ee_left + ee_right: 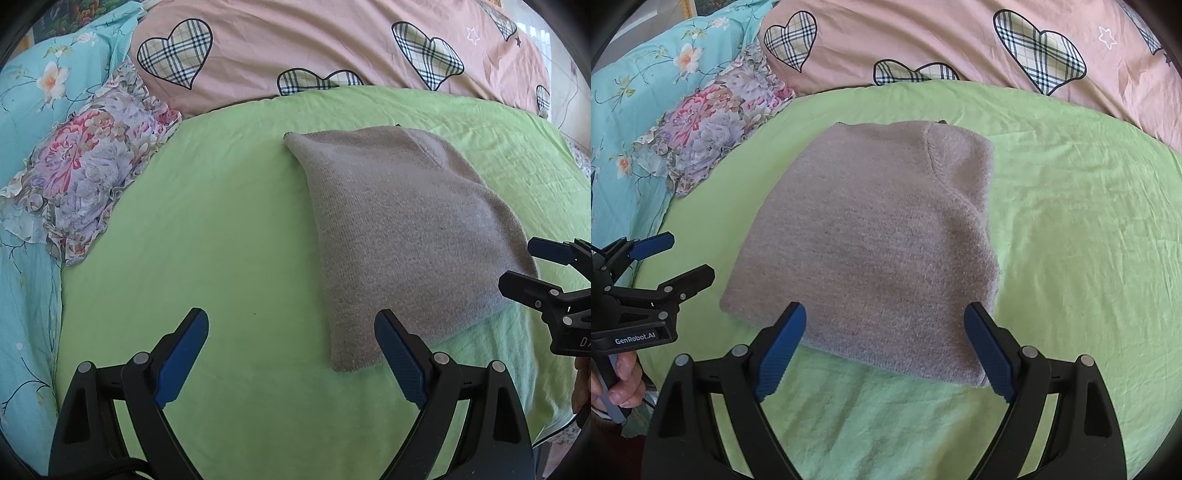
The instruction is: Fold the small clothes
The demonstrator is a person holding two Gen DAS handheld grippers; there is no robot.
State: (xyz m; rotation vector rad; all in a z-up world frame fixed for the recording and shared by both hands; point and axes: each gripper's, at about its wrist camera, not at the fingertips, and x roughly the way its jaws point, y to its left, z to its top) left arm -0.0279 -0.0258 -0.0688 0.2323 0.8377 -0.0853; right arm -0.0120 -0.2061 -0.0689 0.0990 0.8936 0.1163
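A grey knitted garment (pixel 871 243) lies folded into a compact block on the green sheet (pixel 1071 229); it also shows in the left wrist view (pixel 402 229). My right gripper (pixel 884 317) is open and empty, hovering just above the garment's near edge. My left gripper (pixel 291 325) is open and empty, to the left of the garment's near corner. The right gripper also shows at the right edge of the left wrist view (pixel 532 266), and the left gripper at the left edge of the right wrist view (pixel 690 254).
A floral ruffled cloth (pixel 85 173) lies at the left on a turquoise flowered sheet (pixel 26 96). A pink quilt with plaid hearts (pixel 314 40) bounds the far side. Green sheet surrounds the garment.
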